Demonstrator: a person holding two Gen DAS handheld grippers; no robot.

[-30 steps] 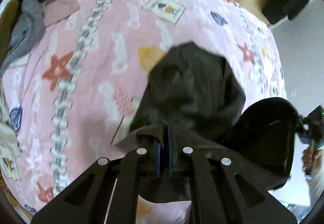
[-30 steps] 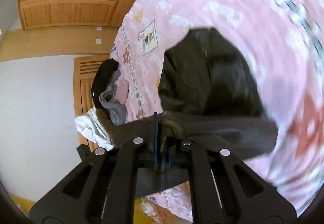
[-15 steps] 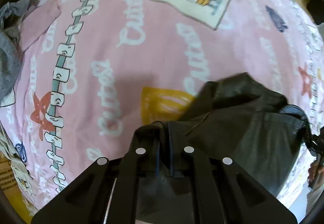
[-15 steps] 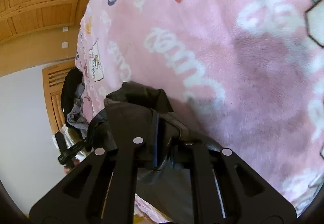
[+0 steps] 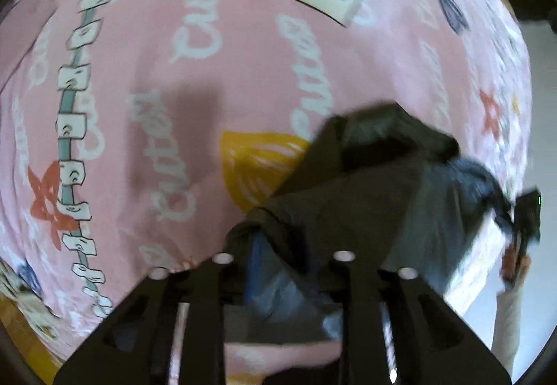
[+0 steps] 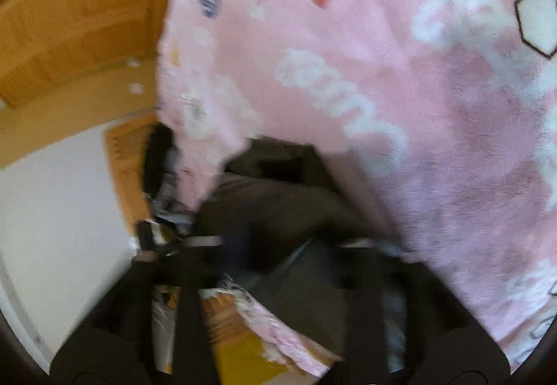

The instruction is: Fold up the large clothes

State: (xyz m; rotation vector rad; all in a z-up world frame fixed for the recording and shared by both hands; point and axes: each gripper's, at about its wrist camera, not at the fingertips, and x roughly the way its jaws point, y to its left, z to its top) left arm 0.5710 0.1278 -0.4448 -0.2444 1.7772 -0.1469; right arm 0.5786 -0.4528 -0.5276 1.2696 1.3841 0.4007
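Now both claws just opened, nothing pinched: left gripper [image 5: 283,258] partway, right gripper [image 6: 278,242] wide. Risk: dark crumpled garment [image 5: 365,197], bunched near edge of pink printed fleece blanket [image 5: 216,78], snags a fingertip & unfolds.

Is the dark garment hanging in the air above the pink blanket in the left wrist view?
No, the dark garment lies crumpled on the pink blanket, beside the yellow print, near the bed's edge.
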